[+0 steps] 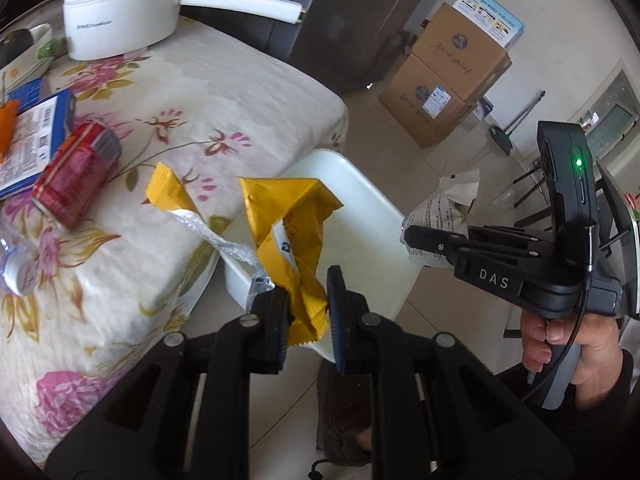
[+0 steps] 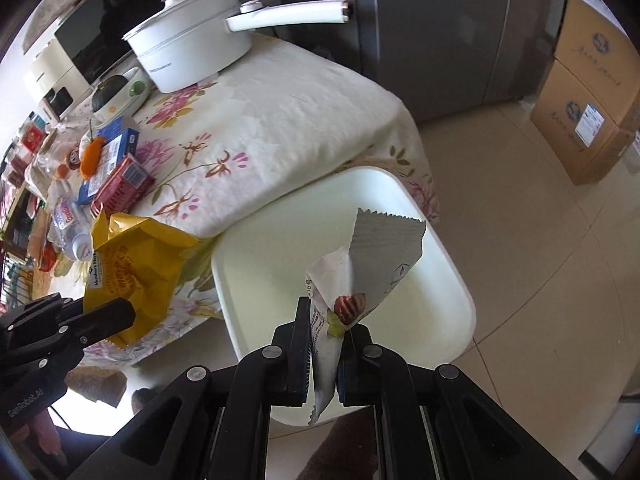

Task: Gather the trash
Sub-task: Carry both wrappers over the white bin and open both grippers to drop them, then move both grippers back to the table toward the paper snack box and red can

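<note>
My left gripper (image 1: 308,312) is shut on a crumpled yellow snack wrapper (image 1: 288,232), held at the near rim of a white bin (image 1: 360,216) beside the table. From the right wrist view the same yellow wrapper (image 2: 132,264) hangs over the table's edge, left of the white bin (image 2: 272,264). My right gripper (image 2: 324,356) is shut on a white-and-silver wrapper (image 2: 380,256) with a nut picture, above the bin's inside. The right gripper (image 1: 408,236) shows at the right in the left wrist view, with its white wrapper (image 1: 440,208) behind it.
On the floral tablecloth (image 1: 224,92) lie a red carton (image 1: 76,172), a blue box (image 1: 36,140), a clear plastic bottle (image 2: 72,224) and a white pot with a long handle (image 1: 120,12). Cardboard boxes (image 1: 452,76) stand on the tiled floor by a grey cabinet (image 2: 440,32).
</note>
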Tool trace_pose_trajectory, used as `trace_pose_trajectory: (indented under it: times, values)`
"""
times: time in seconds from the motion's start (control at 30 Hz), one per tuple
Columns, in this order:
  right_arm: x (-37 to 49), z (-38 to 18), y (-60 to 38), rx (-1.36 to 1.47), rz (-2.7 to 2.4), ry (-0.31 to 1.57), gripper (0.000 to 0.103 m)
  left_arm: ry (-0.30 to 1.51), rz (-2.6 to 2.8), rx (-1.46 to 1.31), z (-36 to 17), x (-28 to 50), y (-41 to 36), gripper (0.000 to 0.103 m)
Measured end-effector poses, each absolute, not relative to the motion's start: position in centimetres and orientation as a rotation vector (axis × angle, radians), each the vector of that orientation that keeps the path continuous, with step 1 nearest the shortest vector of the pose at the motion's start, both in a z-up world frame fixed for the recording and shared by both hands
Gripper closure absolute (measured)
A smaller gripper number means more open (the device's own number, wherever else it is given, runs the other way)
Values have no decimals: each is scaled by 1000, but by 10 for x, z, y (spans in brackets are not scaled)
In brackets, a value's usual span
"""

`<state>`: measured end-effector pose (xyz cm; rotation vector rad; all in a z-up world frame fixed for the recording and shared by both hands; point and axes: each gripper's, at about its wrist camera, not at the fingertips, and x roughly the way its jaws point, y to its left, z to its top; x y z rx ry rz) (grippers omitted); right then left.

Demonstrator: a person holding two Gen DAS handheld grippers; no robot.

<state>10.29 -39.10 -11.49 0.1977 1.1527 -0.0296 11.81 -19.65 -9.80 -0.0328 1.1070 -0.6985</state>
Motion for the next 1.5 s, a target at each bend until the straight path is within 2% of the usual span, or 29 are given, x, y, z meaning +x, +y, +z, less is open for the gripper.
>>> trace_pose_trajectory:
  times: [0.27, 0.33, 0.4, 0.47, 1.23, 1.27, 1.33, 1.37, 1.4, 1.5]
  values:
    - [88, -124, -420, 231, -89, 1181, 93, 1098, -728, 59, -117, 122, -237, 82]
    - [87, -124, -423, 234, -95, 1185, 93, 1086, -716, 81, -117, 123, -241, 67]
    - [86, -124, -424, 238, -99, 1186, 93, 1072, -677, 86, -116, 123, -241, 34]
    - [86, -124, -424, 238, -100, 1185, 93, 1061, -642, 81, -113, 123, -239, 29]
    - [109, -128, -404, 252, -71, 1193, 92, 1113, -452, 3, -100, 122, -168, 17]
    - [111, -128, -404, 266, -77, 1196, 87, 1112, -442, -3, -98, 123, -164, 16]
    - [113, -129, -405, 301, -86, 1207, 68, 1111, -416, -5, -95, 124, -154, 10]
    - [114, -128, -406, 321, -88, 1206, 51, 1107, -406, -6, -94, 124, -148, 8]
    - [114, -127, -406, 336, -89, 1200, 42, 1104, -398, -7, -93, 125, -143, 7]
    - [117, -121, -399, 339, -72, 1186, 38, 1100, -368, -14, -90, 126, -126, 6]
